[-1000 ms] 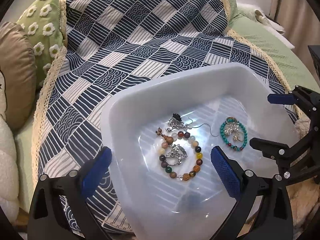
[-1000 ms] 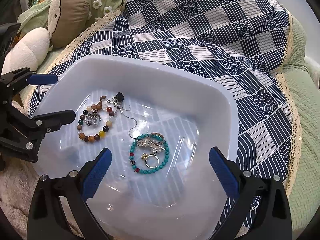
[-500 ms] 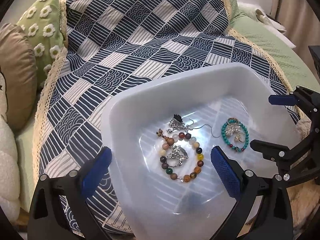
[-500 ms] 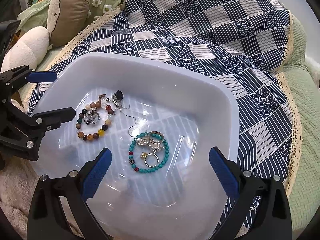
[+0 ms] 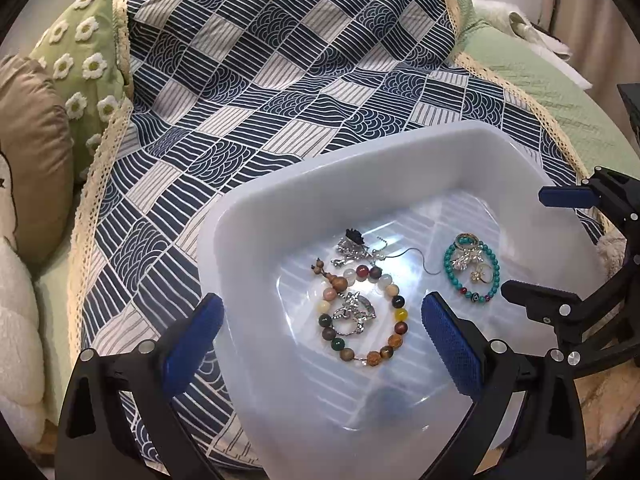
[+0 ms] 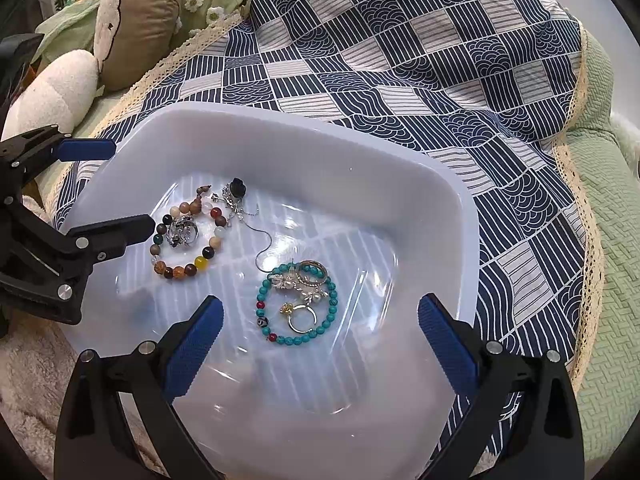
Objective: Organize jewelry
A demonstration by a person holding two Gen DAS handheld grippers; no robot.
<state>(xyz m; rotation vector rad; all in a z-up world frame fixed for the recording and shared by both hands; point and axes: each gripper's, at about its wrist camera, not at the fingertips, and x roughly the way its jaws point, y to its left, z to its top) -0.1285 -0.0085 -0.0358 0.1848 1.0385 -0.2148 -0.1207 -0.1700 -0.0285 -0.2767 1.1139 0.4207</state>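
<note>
Two bracelets [image 6: 297, 305] lie in the tray [image 6: 360, 168] between the spread right gripper [image 6: 320, 334] fingers.

**A bed dressed in blue and green**

In front of me lies a navy-and-white patchwork blanket [image 5: 304, 92] with a cream lace edge, spread over a pale green bedspread [image 6: 612, 248]. A green cushion with white daisies [image 5: 86, 60] leans beside a brown pillow [image 5: 36, 152] and a fluffy white one [image 6: 56, 88]. Beige curtains [image 5: 592, 20] hang at the far side. Soft, even light fills the room.
</note>
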